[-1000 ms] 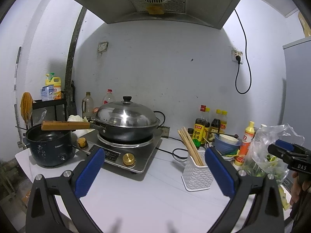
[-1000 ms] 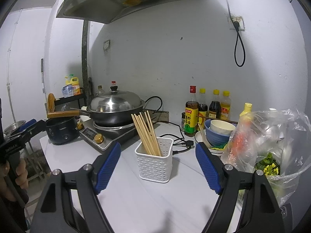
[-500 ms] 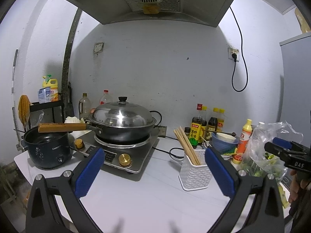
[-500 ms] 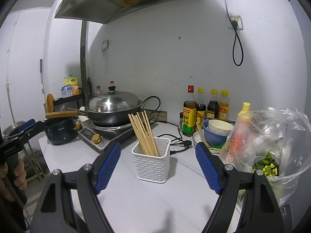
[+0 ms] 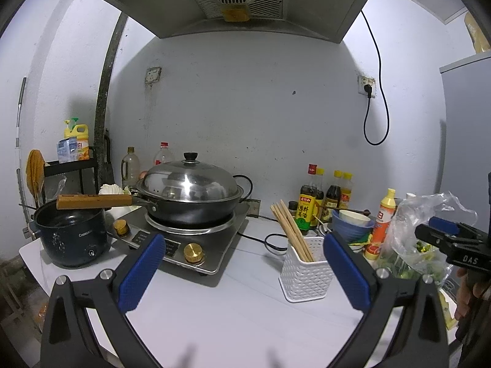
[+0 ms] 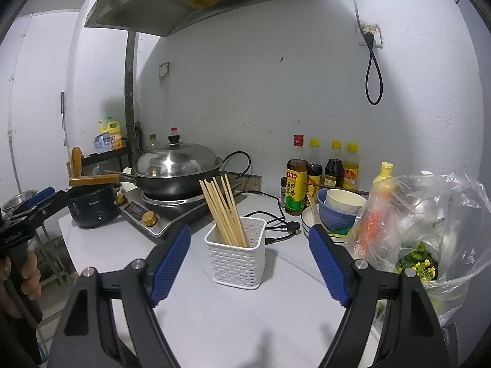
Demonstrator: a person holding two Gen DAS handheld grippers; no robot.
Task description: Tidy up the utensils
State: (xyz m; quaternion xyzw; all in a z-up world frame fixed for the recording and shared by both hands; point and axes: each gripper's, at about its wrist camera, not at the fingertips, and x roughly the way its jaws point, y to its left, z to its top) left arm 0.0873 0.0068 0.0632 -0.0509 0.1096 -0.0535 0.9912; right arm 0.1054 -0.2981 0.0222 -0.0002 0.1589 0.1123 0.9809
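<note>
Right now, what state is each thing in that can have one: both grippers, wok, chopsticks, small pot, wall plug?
left gripper: open, holding nothing
right gripper: open, holding nothing
wok: lid on, sitting on the cooker
chopsticks: standing tilted in the white holder
small dark pot: uncovered
wall plug: plugged into the socket

**My rig, as it's looking**

I'm running two black frames: left gripper and right gripper, each wearing ribbed blue pads and silver screws. White "DAS" lettering is showing on one body; bare skin on my left hand.
</note>
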